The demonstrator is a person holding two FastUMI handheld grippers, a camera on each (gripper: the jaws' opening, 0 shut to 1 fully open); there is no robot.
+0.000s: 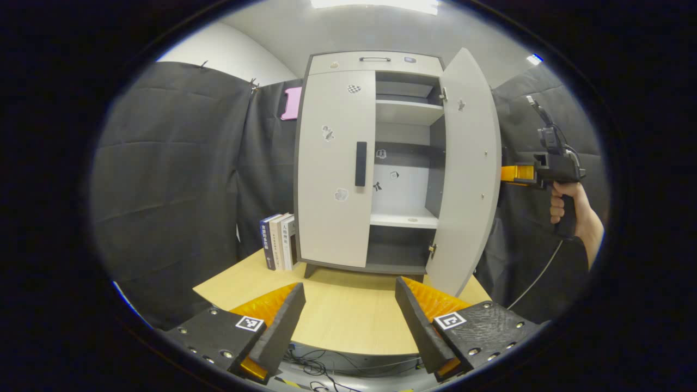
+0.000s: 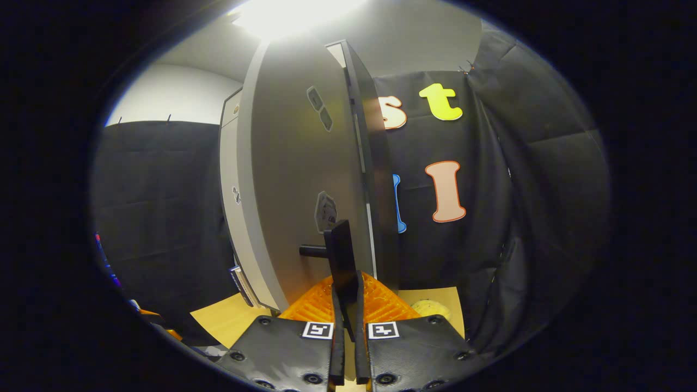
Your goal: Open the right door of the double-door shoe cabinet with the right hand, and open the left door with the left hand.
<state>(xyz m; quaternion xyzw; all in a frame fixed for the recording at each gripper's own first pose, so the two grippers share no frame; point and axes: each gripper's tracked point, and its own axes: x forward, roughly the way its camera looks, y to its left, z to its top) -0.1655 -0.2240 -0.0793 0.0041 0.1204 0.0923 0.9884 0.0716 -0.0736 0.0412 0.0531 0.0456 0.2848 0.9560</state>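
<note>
Inside the shoe cabinet (image 1: 348, 65), shelves (image 1: 405, 111) lie bare.

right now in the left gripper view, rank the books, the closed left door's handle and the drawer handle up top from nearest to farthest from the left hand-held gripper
1. books, standing on the table, left of the cabinet
2. left door handle, mid-height
3. drawer handle, at the very top
</note>
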